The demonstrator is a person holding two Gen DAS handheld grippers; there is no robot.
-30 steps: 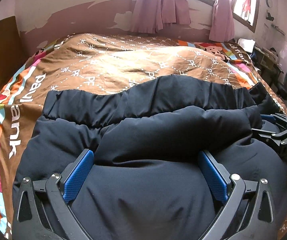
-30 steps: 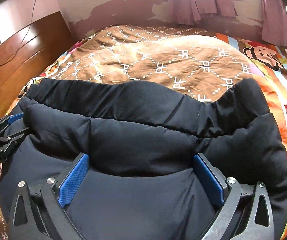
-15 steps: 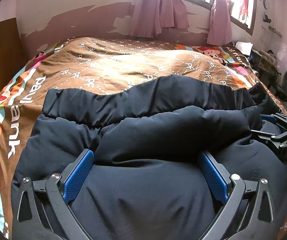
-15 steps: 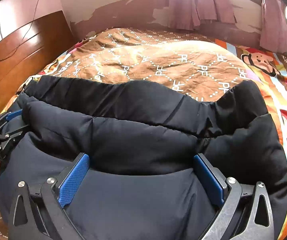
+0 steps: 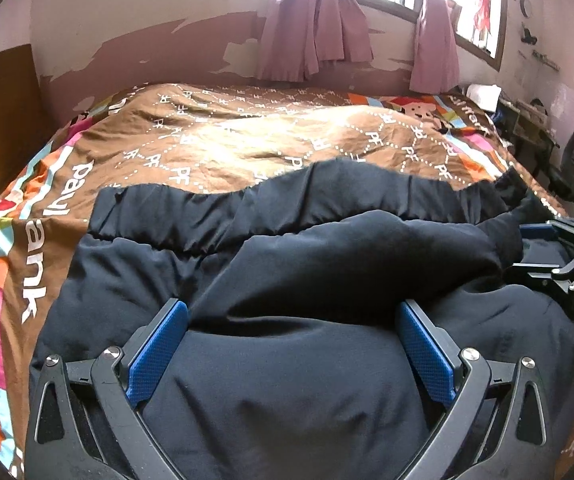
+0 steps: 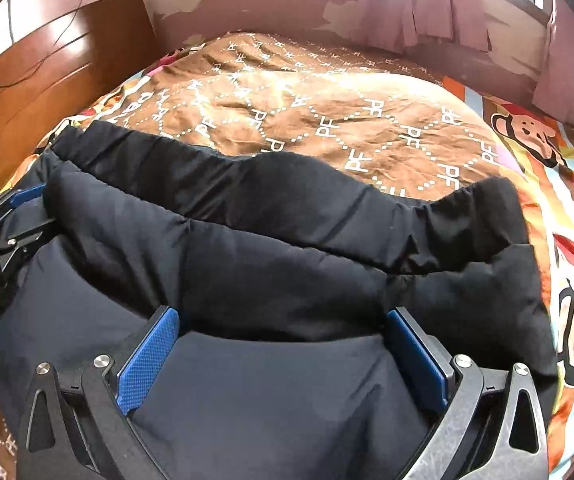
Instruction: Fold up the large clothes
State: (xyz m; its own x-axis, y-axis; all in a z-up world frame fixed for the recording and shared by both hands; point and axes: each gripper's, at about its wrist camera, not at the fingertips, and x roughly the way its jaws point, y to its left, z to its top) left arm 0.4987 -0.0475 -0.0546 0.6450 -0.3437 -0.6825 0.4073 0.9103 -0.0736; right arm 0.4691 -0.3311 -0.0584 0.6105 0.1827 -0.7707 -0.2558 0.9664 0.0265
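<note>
A large dark navy padded coat point(image 5: 287, 280) lies on the bed, its elastic hem toward the far side; it also fills the right wrist view point(image 6: 271, 264). My left gripper point(image 5: 293, 340) is open, its blue pads wide apart, pressing down on the near part of the coat. My right gripper point(image 6: 283, 344) is open in the same way on the coat's right part. Each gripper shows in the other's view: the right one at the right edge point(image 5: 559, 264), the left one at the left edge point(image 6: 3, 232).
The coat lies on a brown patterned bedspread point(image 5: 247, 140) with bright cartoon borders. A wooden headboard point(image 6: 47, 64) stands at the left. A peeling wall with pink curtains point(image 5: 315, 28) is behind the bed. A cluttered desk point(image 5: 527, 120) stands at the right.
Both cameras have tilted up a little, showing more wall and window. The coat and both open grippers stay in the same place.
</note>
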